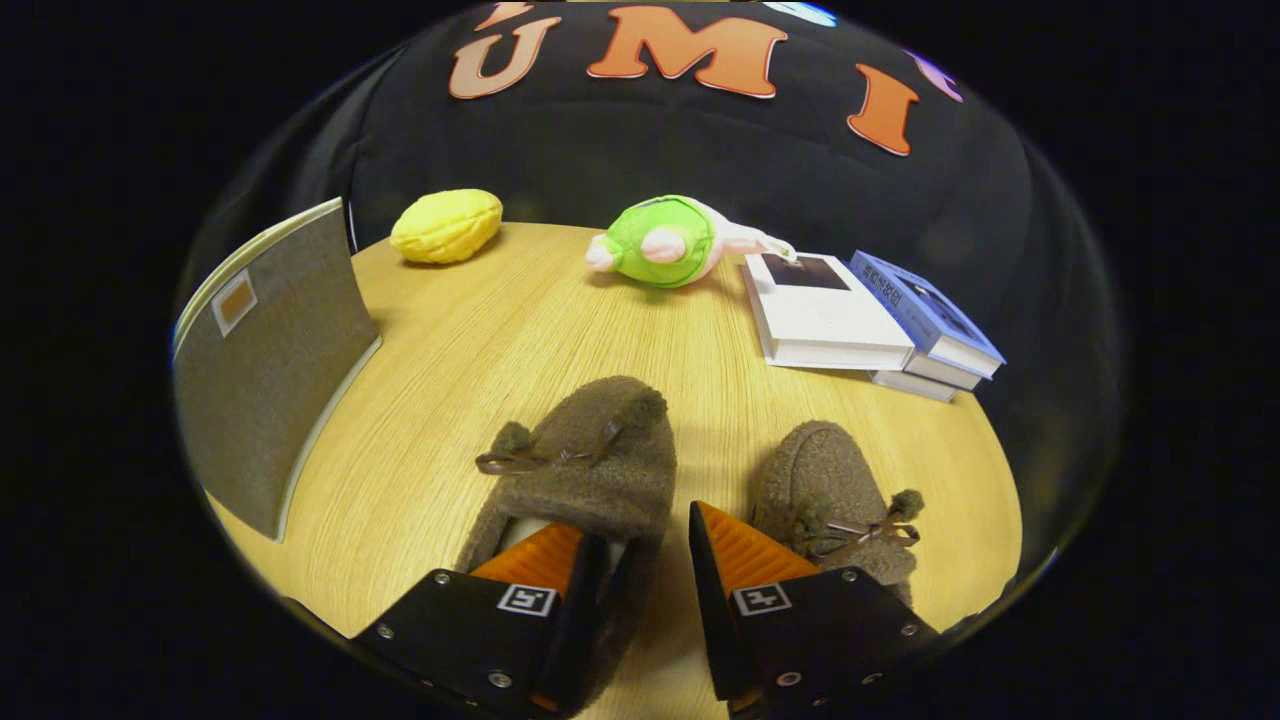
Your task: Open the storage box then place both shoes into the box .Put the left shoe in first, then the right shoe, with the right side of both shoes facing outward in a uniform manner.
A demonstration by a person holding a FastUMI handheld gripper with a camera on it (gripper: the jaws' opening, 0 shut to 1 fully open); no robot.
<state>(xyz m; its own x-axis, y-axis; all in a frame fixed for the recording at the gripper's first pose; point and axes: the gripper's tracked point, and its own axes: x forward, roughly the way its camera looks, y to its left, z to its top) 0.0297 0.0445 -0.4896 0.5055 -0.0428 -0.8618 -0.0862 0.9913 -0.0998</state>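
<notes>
Gripper (640, 560) fingers parted around the left shoe's (590, 470) right wall, one finger inside; right shoe (835, 490) just beside; grey storage box (270, 370) far left on the counter (480, 350).

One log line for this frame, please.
gripper: open, straddling side wall of left fuzzy brown slipper | right fuzzy brown slipper: on table | grey fabric storage box: beside
</notes>
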